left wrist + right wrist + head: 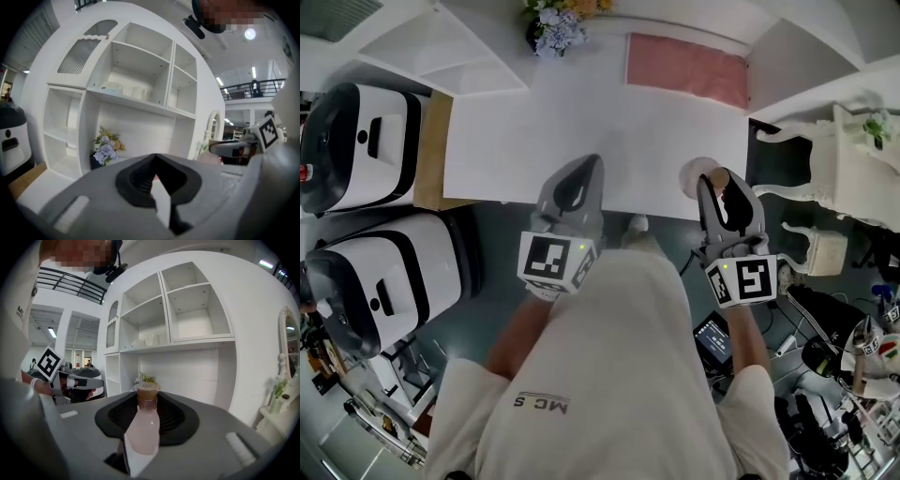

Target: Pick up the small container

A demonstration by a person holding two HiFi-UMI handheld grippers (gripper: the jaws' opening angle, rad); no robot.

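While right gripper (148, 397) fingers clamp the small container (143, 427) upright, pickup looks done.
Left gripper (156, 161) fingers together, empty; not needed for this.

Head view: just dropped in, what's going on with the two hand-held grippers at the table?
A person stands at the white table with a hand-held gripper in each hand. The right hand-held gripper is closed on the small container, a pale pink bottle with a brown cap, held upright by the table's front edge and apparently lifted clear. The left hand-held gripper has its jaws together with nothing in them and hangs over the table beside it.
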